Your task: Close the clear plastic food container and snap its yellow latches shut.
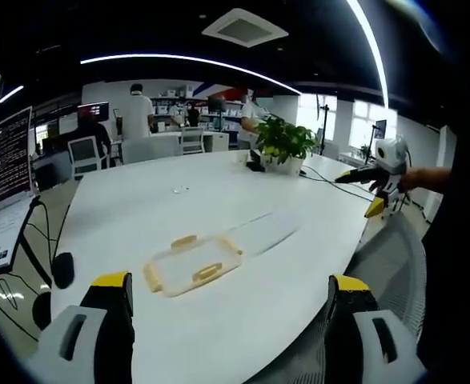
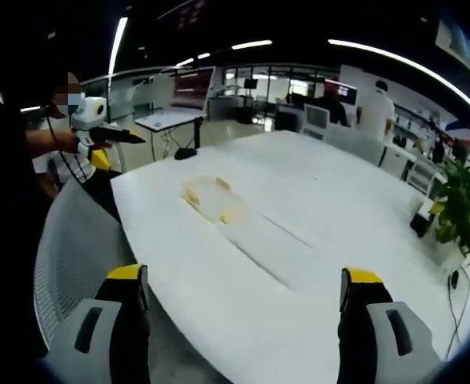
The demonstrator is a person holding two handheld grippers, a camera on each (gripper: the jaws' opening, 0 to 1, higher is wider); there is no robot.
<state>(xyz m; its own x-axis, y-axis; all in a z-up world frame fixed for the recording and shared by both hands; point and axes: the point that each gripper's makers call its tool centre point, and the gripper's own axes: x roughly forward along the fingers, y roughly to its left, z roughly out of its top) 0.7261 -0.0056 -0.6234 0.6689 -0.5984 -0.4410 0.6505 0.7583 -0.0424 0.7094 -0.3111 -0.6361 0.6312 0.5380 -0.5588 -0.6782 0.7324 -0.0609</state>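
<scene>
A clear plastic container [image 1: 193, 264] with yellow latches lies flat on the white table [image 1: 138, 216], just beyond my left gripper [image 1: 230, 282], whose jaws stand wide open and hold nothing. A clear flat piece [image 1: 268, 230], perhaps its lid, lies beside it to the right. In the right gripper view the container [image 2: 210, 197] sits farther off at the table's left part, with the clear piece [image 2: 276, 240] nearer me. My right gripper [image 2: 243, 274] is open and empty above the table edge. Each gripper appears in the other's view, off the table: right gripper [image 1: 379, 170], left gripper [image 2: 100, 133].
A potted plant [image 1: 285, 142] and cables stand at the table's far side, also plant [image 2: 467, 206]. A laptop screen [image 1: 2, 164] and a black mouse [image 1: 62, 269] are at the left. A grey mesh chair [image 2: 66, 248] stands by the table edge. People sit at desks behind.
</scene>
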